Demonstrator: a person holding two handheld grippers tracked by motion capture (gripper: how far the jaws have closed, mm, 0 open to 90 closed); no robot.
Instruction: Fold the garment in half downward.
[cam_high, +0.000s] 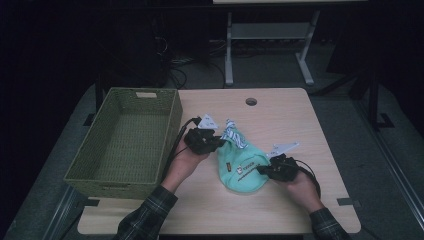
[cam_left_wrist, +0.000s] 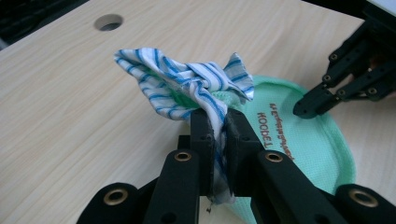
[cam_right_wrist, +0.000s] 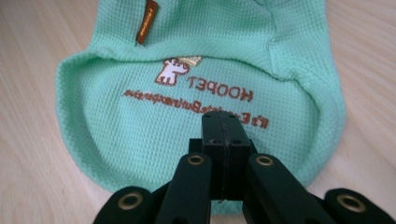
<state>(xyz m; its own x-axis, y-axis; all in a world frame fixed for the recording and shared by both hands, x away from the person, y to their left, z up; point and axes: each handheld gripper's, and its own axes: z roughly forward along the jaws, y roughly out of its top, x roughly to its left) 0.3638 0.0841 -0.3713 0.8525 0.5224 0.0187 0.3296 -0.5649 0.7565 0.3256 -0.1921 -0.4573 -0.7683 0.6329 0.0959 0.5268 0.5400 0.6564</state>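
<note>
Lying flat on the table (cam_high: 300, 210), right of the basket (cam_high: 120, 145): small mint garment (cam_right_wrist: 187, 107), light, limp knit. Left gripper (cam_left_wrist: 219, 135) pinching its striped trim (cam_left_wrist: 187, 84); right gripper (cam_right_wrist: 225, 130) pressed together over the hem. Judged best gripped at doubled edges, being prone to sagging and bunching elsewhere.

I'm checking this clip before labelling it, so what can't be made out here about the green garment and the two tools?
- Right tool, right gripper view: shut jaws cover the mint garment beneath; whether fabric is pinched is unclear.
- Left tool, left gripper view: jaws hide where the striped fabric joins.
- High view: garment print too small.
</note>
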